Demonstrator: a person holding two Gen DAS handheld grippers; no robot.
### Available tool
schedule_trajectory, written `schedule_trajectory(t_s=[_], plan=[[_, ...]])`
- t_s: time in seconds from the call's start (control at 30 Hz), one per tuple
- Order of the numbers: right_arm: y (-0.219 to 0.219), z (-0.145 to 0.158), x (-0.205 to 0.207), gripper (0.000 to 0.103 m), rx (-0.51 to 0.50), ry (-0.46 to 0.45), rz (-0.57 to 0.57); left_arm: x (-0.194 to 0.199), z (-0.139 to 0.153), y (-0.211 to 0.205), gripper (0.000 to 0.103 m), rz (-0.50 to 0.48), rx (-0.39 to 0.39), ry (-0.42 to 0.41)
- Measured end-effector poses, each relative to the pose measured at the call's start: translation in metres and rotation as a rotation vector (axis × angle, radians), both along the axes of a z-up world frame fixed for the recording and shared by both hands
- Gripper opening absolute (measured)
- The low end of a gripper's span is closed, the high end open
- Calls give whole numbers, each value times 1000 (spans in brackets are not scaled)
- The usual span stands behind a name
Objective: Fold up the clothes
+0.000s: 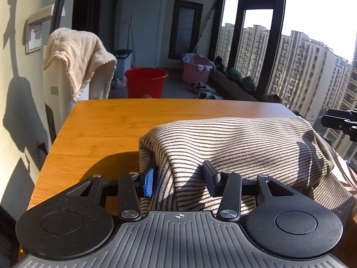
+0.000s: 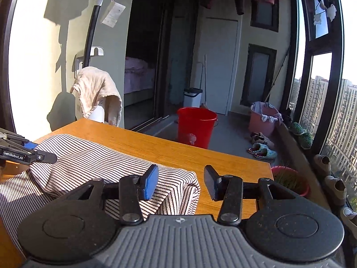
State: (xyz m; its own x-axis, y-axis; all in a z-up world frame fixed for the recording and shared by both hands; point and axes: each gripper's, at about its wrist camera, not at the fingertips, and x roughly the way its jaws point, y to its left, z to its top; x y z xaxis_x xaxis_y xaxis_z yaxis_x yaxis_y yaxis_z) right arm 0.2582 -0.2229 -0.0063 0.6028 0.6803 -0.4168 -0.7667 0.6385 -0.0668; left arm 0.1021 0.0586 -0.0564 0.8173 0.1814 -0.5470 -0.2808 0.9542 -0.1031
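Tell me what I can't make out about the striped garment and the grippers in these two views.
- Striped garment: its near part is hidden under the left gripper body in the left wrist view, so its type is unclear.
- Its left end runs off the frame edge in the right wrist view.
- Right gripper: open over the garment's corner; contact cannot be told.
- Wooden table: near edge hidden in both views.

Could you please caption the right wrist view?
Open right gripper over striped cloth on table.

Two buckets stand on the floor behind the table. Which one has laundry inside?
The pink bucket, the one nearer the window: cloth hangs over its rim. The red bucket, nearer the table, shows no cloth at its rim.
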Motion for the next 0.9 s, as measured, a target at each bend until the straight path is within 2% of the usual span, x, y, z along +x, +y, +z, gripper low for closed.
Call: schedule_trajectory(t_s=[0.07, 0.17, 0.23, 0.3, 0.33, 0.4, 0.5, 0.53, 0.57, 0.6, 0.7, 0.73, 0.77, 0.8, 0.9], plan=[[10, -9, 2, 45, -42, 50, 31, -3, 6, 2, 53, 20, -9, -19], [24, -40, 12, 49, -149, 128, -4, -17, 26, 0, 52, 48, -5, -108], [19, -48, 23, 56, -88, 200, -40, -16, 35, -1, 55, 11, -46, -133], [11, -47, 36, 56, -28, 310, -63, -15, 43, -1, 63, -30, -89, -155], [10, -47, 39, 57, -20, 333, -66, -14, 48, -2, 67, -50, -111, -166], [9, -47, 36, 57, -36, 313, -60, -1, 44, 1, 65, -34, -126, -145], [10, -39, 23, 52, -86, 217, -51, 18, 26, 7, 60, 2, -137, -84], [12, -32, 17, 45, -95, 172, -49, 19, 19, 8, 60, -1, -130, -63], [14, -25, 12, 33, -102, 126, -46, 20, 11, 8, 60, -6, -121, -42], [18, -15, 8, 31, -93, 94, -21, 20, 8, 10, 60, -5, -129, -34], [37, 11, 4, 31, -29, 84, 121, 19, -1, 17, 69, 0, -161, -15], [49, 13, 4, 35, -29, 91, 170, 19, -3, 20, 71, 1, -172, -9], [63, 13, 4, 41, -33, 99, 219, 19, -6, 22, 71, 3, -183, -3], [76, 13, 3, 42, -37, 107, 268, 19, -9, 25, 71, 5, -193, 3], [111, -11, 5, 44, -137, 130, 330, 11, -11, 25, 71, 2, -184, -2]])
